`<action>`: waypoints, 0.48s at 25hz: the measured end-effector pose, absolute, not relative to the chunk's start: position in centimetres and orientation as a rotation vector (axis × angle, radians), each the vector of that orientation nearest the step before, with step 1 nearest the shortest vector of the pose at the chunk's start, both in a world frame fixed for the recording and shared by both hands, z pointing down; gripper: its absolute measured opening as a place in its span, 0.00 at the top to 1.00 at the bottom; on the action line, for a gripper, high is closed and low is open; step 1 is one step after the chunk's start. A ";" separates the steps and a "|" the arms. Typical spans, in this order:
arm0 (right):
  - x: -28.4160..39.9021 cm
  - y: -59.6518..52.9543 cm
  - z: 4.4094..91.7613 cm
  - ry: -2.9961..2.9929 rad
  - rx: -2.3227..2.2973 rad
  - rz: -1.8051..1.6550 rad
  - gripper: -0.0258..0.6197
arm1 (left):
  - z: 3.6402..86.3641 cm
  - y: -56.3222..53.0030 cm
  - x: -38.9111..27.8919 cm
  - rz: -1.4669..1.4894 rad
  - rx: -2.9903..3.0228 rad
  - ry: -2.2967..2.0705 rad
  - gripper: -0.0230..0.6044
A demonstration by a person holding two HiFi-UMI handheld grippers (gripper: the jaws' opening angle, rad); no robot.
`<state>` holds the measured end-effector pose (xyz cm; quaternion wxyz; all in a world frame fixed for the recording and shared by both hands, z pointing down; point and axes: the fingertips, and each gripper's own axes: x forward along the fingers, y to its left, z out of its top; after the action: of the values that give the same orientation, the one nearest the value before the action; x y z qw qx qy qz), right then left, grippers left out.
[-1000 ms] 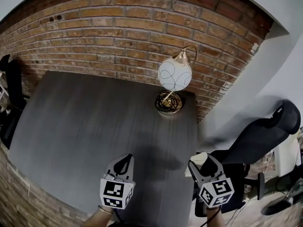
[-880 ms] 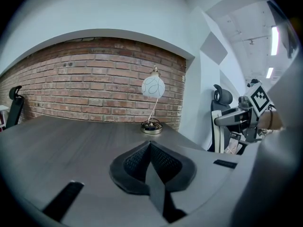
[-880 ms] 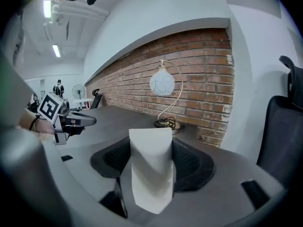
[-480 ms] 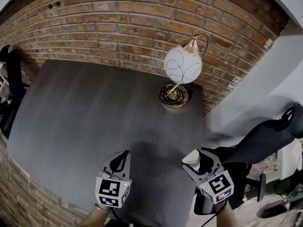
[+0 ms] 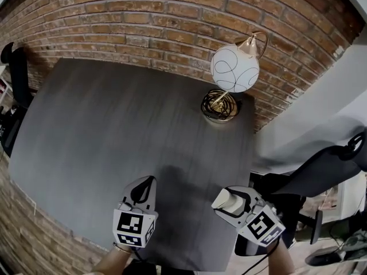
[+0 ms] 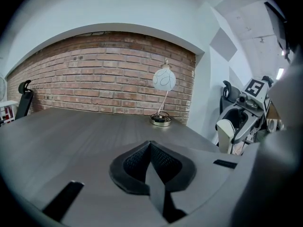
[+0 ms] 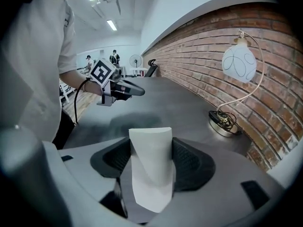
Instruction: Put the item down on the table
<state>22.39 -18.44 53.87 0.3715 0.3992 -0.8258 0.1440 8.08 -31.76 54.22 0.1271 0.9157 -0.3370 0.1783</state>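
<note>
The item is a small white curved block [image 5: 225, 200], clamped between the jaws of my right gripper [image 5: 228, 201]. It hangs just above the right front corner of the dark grey table [image 5: 114, 125]. In the right gripper view the white block [image 7: 151, 169] stands upright in the right gripper [image 7: 151, 148], which is shut on it. My left gripper [image 5: 145, 183] hovers over the table's front edge, jaws together with nothing in them. Its own view shows the left gripper [image 6: 150, 145] shut, with the right gripper [image 6: 239, 124] off to the right.
A lamp with a white globe [image 5: 234, 69] and brass wire base [image 5: 219, 105] stands at the table's far right corner against the brick wall [image 5: 172, 16]. A black office chair [image 5: 327, 173] is right of the table. A person's white sleeve [image 7: 38, 56] fills the right gripper view's left.
My right gripper has swung left with the white block, from beside the table's right edge to over its front corner. The left gripper has barely moved.
</note>
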 end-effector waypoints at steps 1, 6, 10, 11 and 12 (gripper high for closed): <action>22.2 -18.4 54.0 -2.116 1.009 0.365 0.50 | 54.3 -31.7 8.0 0.519 2.662 -0.980 0.95; 21.5 -18.3 54.6 -2.111 0.962 0.342 0.50 | 54.8 -31.4 7.7 0.526 2.655 -0.971 0.95; 21.0 -18.3 55.4 -2.123 0.947 0.337 0.50 | 55.2 -31.2 7.2 0.538 2.646 -0.974 0.95; 20.9 -18.4 55.5 -2.121 0.941 0.338 0.50 | 55.3 -31.2 7.1 0.541 2.645 -0.974 0.95; 20.8 -18.5 55.6 -2.117 0.934 0.340 0.50 | 55.4 -31.1 7.0 0.543 2.644 -0.975 0.95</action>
<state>20.82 -18.46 55.64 0.3908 0.3675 -0.8332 0.1340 6.97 -31.15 55.42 0.1357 0.9128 -0.3365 0.1874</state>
